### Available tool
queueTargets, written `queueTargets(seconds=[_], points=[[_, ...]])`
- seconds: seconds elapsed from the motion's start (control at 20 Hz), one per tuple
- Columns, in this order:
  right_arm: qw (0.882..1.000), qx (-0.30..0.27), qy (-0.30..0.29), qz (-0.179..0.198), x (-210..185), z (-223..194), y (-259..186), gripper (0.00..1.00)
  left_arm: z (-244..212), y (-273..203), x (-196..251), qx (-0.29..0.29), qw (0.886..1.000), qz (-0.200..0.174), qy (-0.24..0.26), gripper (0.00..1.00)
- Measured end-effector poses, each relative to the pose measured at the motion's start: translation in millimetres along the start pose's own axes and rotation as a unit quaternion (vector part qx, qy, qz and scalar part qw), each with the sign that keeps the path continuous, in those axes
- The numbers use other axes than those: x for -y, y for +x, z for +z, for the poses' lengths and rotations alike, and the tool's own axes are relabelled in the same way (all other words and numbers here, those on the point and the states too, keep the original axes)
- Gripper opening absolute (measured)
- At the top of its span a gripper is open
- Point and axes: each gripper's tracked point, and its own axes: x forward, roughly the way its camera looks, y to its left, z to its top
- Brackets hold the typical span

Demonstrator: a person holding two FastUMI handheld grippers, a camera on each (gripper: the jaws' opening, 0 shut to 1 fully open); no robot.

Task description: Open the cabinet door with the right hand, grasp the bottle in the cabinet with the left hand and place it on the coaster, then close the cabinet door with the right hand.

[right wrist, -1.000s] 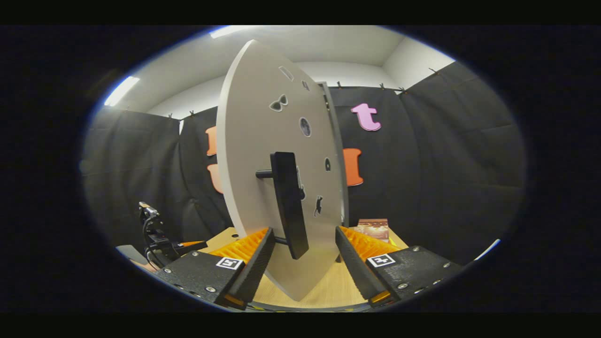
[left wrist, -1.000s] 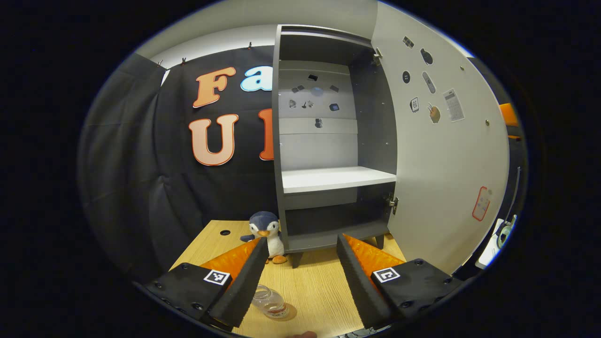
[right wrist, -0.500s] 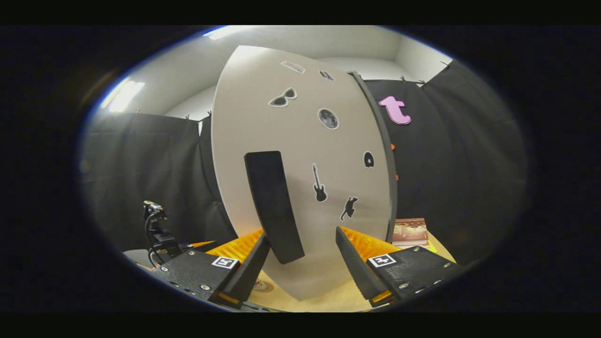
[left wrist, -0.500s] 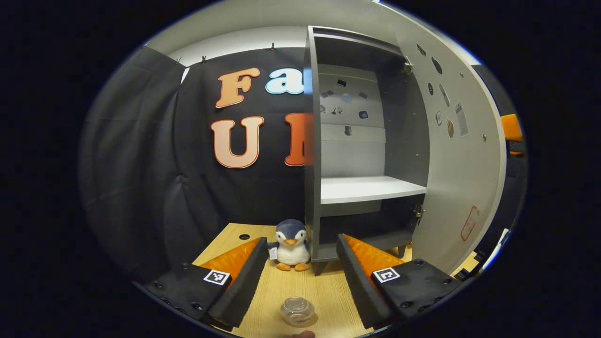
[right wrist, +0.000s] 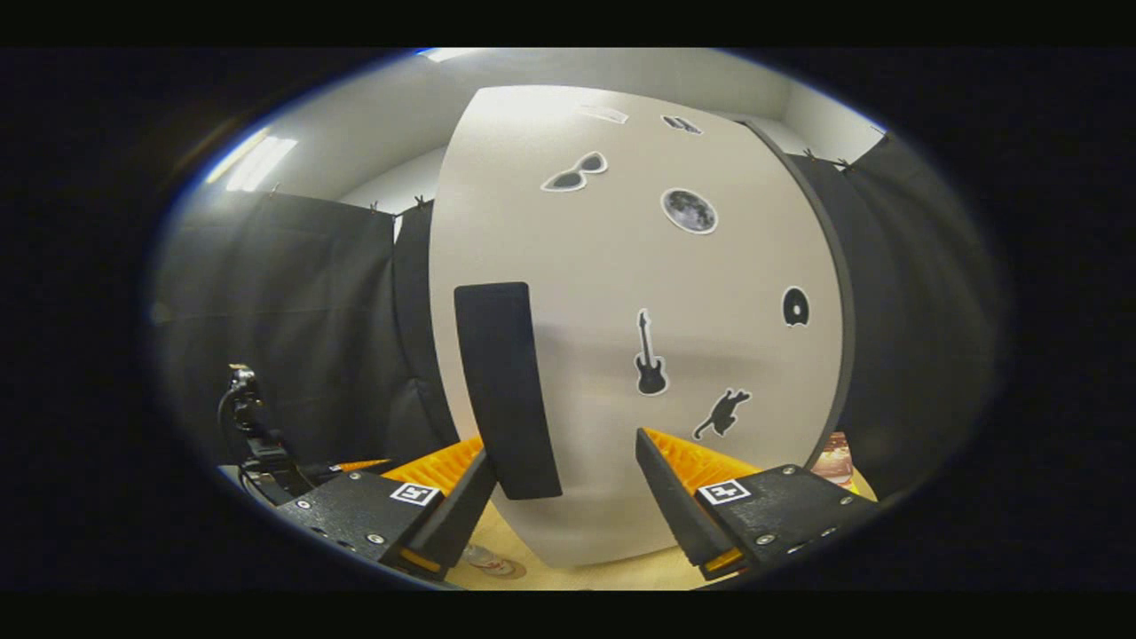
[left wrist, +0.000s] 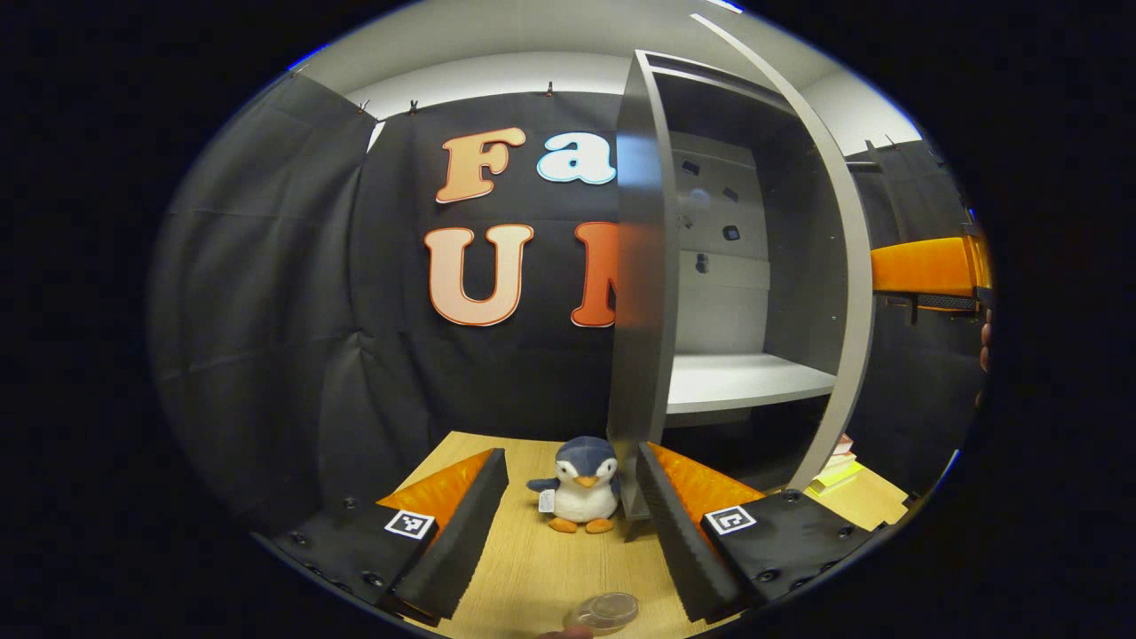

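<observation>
The grey cabinet (left wrist: 648, 293) stands on the wooden table with its pale door (left wrist: 848, 266) swung partway toward the front, so a narrow slice of the inside and the white shelf (left wrist: 745, 382) shows. My right gripper (right wrist: 564, 479) is open against the door's outer face (right wrist: 639, 293). The lower end of the black handle (right wrist: 506, 390) lies between its fingers, close to the left one. The clear bottle (left wrist: 605, 611) stands on the table just below my open left gripper (left wrist: 572, 497), apart from its fingers. In the right gripper view the bottle (right wrist: 484, 559) rests on a round coaster (right wrist: 508, 569).
A plush penguin (left wrist: 577, 484) sits on the table beside the cabinet's left front corner. Books (left wrist: 839, 461) lie on the table to the right of the cabinet. The right gripper's orange finger (left wrist: 923, 266) shows behind the door edge. Black cloth walls surround the table.
The door has swung from wide open toward the cabinet front, pushed along by my right gripper. My left gripper has drawn back and turned, so the bottle slid to the view's bottom edge.
</observation>
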Motion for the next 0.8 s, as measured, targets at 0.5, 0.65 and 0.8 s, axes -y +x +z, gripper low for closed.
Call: queueTargets(seconds=[0.5,0.65,0.8], points=[[0.999,0.012,-0.019,-0.039,0,0,23,0.95,-9,54,-19,-0.016,1.000,-0.015,-0.011,0.97],[0.998,0.015,-0.022,-0.057,1,-2,26,0.96,-9,65,-20,-0.020,0.999,-0.021,-0.013,0.96],[0.996,0.021,-0.025,-0.080,1,-1,28,0.96,-11,73,-21,-0.024,0.999,-0.026,-0.016,0.97]])
